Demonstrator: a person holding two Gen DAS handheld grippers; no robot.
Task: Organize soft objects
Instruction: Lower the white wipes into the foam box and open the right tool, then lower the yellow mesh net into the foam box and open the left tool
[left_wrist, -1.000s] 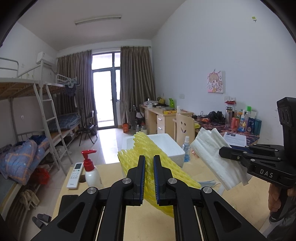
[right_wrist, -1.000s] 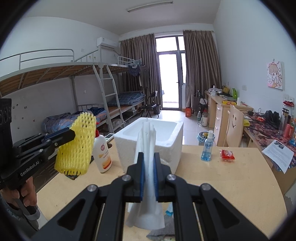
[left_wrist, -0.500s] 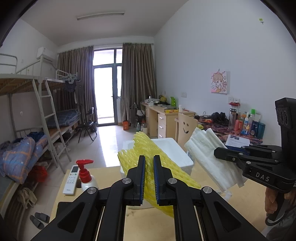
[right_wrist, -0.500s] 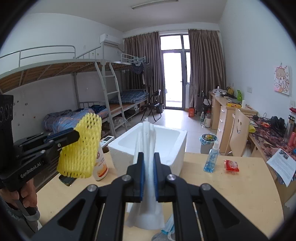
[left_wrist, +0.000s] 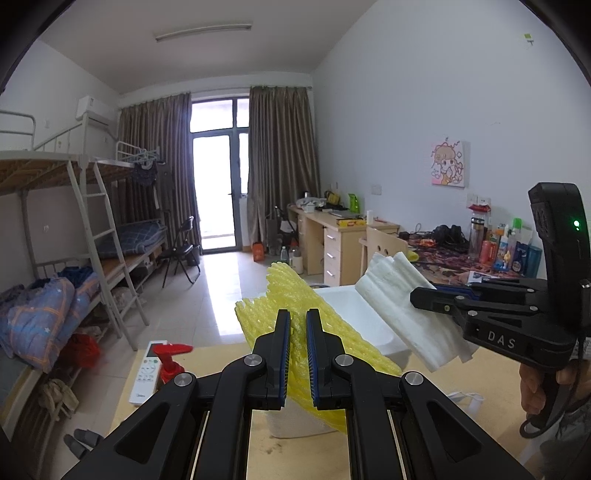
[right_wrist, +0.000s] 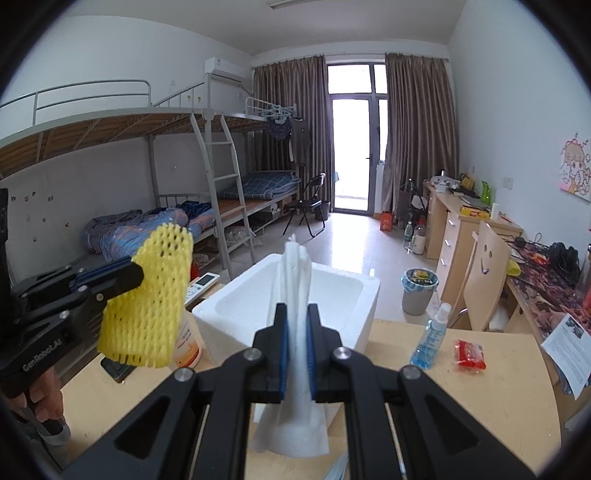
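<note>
My left gripper (left_wrist: 298, 321) is shut on a yellow foam net sleeve (left_wrist: 269, 295), held up above the table; the sleeve also shows in the right wrist view (right_wrist: 147, 302). My right gripper (right_wrist: 296, 314) is shut on a folded white foam sheet (right_wrist: 295, 273), which also shows in the left wrist view (left_wrist: 399, 314). A white styrofoam box (right_wrist: 332, 291), open on top, stands on the wooden table just beyond and below both grippers; it also shows in the left wrist view (left_wrist: 351, 306). Both soft pieces hang in the air near the box's near rim.
On the table (right_wrist: 480, 391) stand a blue spray bottle (right_wrist: 430, 338), a red packet (right_wrist: 470, 354), a pump bottle (left_wrist: 170, 363) and a remote control (left_wrist: 146, 371). Paper sheets (right_wrist: 567, 339) lie at the right edge. A bunk bed, desks and a chair stand beyond.
Both grippers have risen and moved closer to the styrofoam box, each still holding its piece. The white sheet now sits nearer the yellow sleeve.
</note>
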